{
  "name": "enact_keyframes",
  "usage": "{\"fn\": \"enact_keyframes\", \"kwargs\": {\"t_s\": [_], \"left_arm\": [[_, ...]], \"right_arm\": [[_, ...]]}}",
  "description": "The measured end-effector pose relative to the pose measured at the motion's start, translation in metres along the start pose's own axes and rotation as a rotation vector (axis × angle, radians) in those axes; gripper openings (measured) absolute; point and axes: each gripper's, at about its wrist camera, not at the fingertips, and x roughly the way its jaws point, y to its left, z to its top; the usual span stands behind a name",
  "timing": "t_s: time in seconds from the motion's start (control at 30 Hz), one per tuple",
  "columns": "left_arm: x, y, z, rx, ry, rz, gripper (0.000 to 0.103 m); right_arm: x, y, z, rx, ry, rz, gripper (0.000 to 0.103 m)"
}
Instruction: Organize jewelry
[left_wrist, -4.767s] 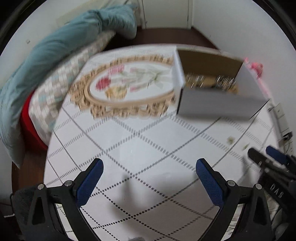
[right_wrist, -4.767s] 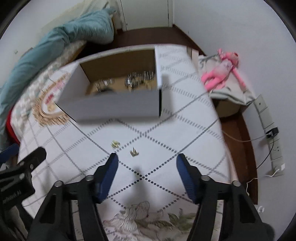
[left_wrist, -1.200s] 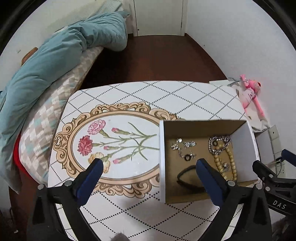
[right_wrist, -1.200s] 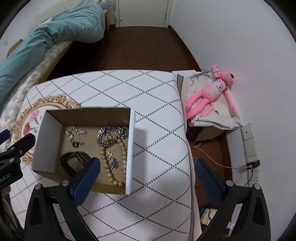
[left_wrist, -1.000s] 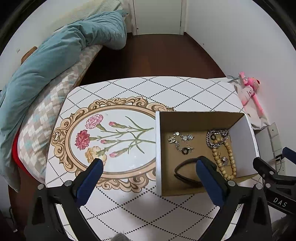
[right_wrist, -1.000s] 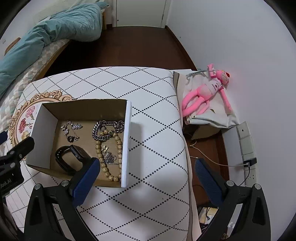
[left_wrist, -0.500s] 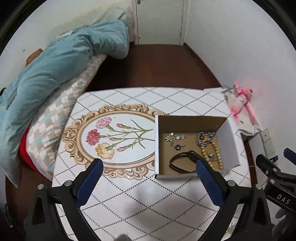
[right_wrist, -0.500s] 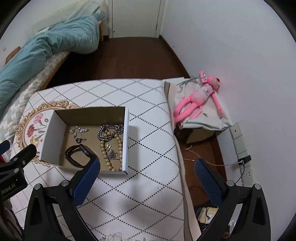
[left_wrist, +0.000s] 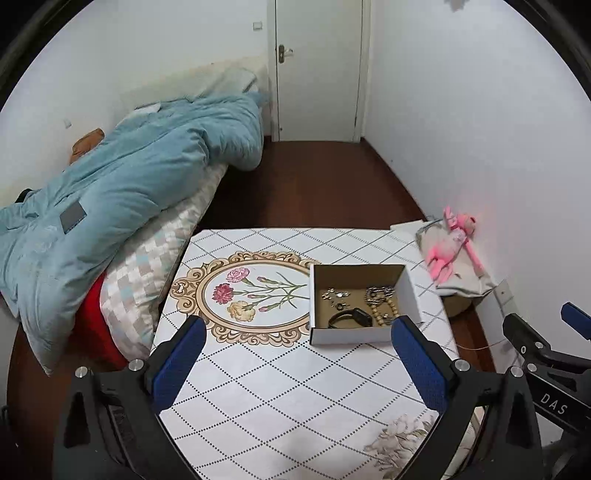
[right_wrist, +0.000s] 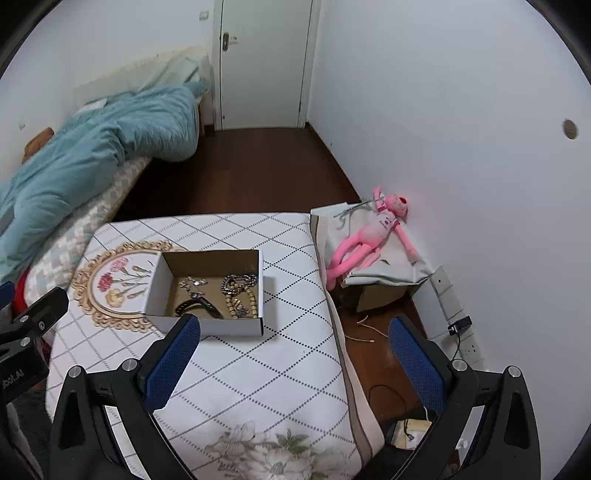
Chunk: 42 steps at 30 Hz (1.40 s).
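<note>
One box (left_wrist: 364, 335) of jewelry sat farther off than before, as two empty claws (left_wrist: 303, 354) (right_wrist: 295, 354) gaped wide above the worktop (left_wrist: 280, 387).

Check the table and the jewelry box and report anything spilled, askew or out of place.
Nothing stands out. The open white cardboard box sits flat on the diamond-patterned tablecloth, with all the jewelry inside it.

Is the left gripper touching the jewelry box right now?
Apart. In the left wrist view the left gripper hangs open above bare tablecloth, holding nothing, and the jewelry box sits well beyond its fingertips.
</note>
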Motion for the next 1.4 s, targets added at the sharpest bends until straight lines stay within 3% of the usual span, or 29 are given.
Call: {"fn": "enact_keyframes", "kwargs": {"t_s": [0.23, 0.47, 0.8, 1.4], "left_arm": [[-0.035, 0.002, -0.003, -0.007, -0.016, -0.027, 0.102], [-0.048, 0.001, -0.005, -0.006, -0.001, -0.037, 0.102], [-0.038, -0.005, 0.006, 0.000, 0.068, -0.066, 0.102], [0.006, -0.003, 0.029, 0.002, 0.128, -0.013, 0.102]], "right_arm": [[-0.057, -0.004, -0.004, 0.003, -0.068, -0.008, 0.103], [-0.081, -0.003, -0.004, -0.008, -0.083, -0.010, 0.103], [-0.071, -0.004, 0.011, 0.011, -0.034, 0.008, 0.103], [-0.017, 0.005, 0.041, -0.012, 0.066, -0.004, 0.103]]}}
